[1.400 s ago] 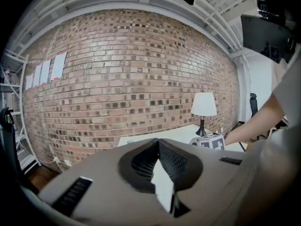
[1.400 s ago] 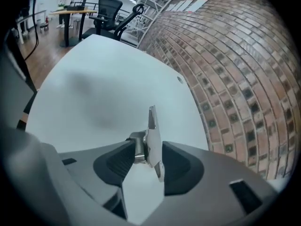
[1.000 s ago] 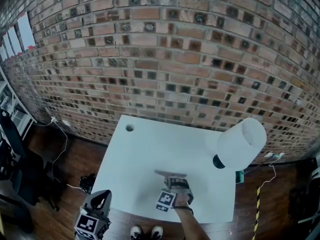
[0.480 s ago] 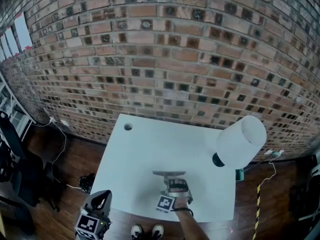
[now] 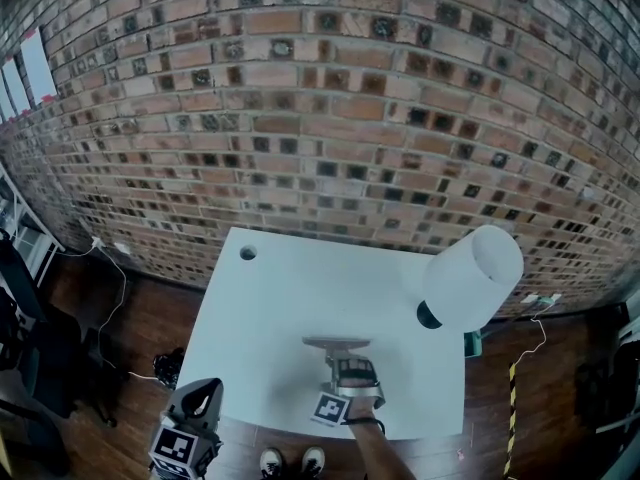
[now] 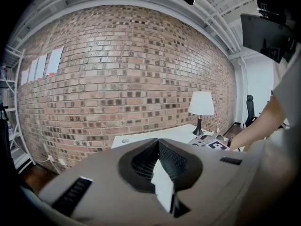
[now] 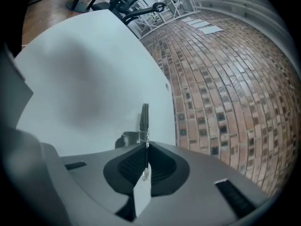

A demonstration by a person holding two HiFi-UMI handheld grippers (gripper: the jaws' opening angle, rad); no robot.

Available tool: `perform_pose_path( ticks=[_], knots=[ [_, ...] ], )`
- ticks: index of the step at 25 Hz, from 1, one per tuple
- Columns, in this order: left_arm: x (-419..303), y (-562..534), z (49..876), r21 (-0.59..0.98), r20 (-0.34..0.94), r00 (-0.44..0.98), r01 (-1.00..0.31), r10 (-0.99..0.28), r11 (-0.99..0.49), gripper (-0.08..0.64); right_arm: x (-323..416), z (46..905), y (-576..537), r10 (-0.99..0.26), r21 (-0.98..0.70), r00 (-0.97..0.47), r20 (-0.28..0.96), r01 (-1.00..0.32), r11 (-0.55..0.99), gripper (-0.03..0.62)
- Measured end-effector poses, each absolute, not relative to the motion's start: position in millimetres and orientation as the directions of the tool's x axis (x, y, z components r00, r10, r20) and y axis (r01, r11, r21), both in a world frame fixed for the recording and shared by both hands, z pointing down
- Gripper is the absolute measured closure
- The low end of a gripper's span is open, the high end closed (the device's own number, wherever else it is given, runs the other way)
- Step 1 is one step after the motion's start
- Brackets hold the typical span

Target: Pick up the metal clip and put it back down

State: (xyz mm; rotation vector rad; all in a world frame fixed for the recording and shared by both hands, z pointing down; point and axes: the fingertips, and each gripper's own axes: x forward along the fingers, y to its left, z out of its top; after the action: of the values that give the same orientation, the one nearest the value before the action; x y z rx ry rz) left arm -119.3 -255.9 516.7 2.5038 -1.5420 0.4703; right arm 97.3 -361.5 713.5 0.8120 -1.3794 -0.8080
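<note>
The metal clip (image 5: 337, 344) is a thin grey strip held crosswise over the near middle of the white table (image 5: 290, 288). My right gripper (image 5: 342, 354) has just closed its jaws on the clip and grips it. In the right gripper view the clip (image 7: 144, 120) sticks out edge-on past the right gripper (image 7: 146, 147), a little above the tabletop, with its shadow below it. My left gripper (image 5: 203, 396) hangs off the table's near left corner. In its own view the left gripper (image 6: 158, 143) has its jaws together with nothing held.
A lamp with a white shade (image 5: 472, 278) and black base (image 5: 429, 317) stands at the table's right side. A cable hole (image 5: 247, 253) is at the far left corner. The brick wall (image 5: 330, 118) runs behind the table. The person's shoes (image 5: 290, 461) show below the near edge.
The right gripper has risen slightly and tilted, taking the clip up with it. The left gripper has stayed where it was. The head camera has shifted a little.
</note>
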Motion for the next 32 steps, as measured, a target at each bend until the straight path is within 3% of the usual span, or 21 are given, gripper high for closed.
perform_pose_path(
  ticks=[7,12,18,23,28,32],
  knots=[
    [-113,-258,515,-0.041,0.318,0.447,-0.875,-0.836,-0.483,0.543,109,673,-359,-0.878,0.824,0.020,0.477,-0.359,0.439,0.586],
    [-100,-262,507,-0.030,0.297,0.478,-0.861,-0.827,-0.508,0.543,128,619,-358,-0.894,0.685,0.014,0.447,-0.648,0.333,0.586],
    [-86,-263,495,-0.039,0.248,0.526,-0.834,-0.813,-0.551,0.543,137,550,-335,-0.930,0.471,-0.033,0.365,-0.855,0.215,0.586],
    [-81,-258,483,-0.068,0.186,0.546,-0.822,-0.817,-0.565,0.543,131,489,-306,-0.962,0.276,-0.125,0.242,-0.942,0.192,0.586],
    [-65,-249,470,-0.057,0.165,0.588,-0.796,-0.792,-0.602,0.543,126,430,-280,-0.983,0.232,-0.176,0.061,-0.955,0.185,0.586],
    [-60,-242,462,-0.060,0.135,0.606,-0.784,-0.784,-0.617,0.543,126,405,-261,-0.983,0.172,-0.182,-0.006,-0.969,0.178,0.586]
  ],
)
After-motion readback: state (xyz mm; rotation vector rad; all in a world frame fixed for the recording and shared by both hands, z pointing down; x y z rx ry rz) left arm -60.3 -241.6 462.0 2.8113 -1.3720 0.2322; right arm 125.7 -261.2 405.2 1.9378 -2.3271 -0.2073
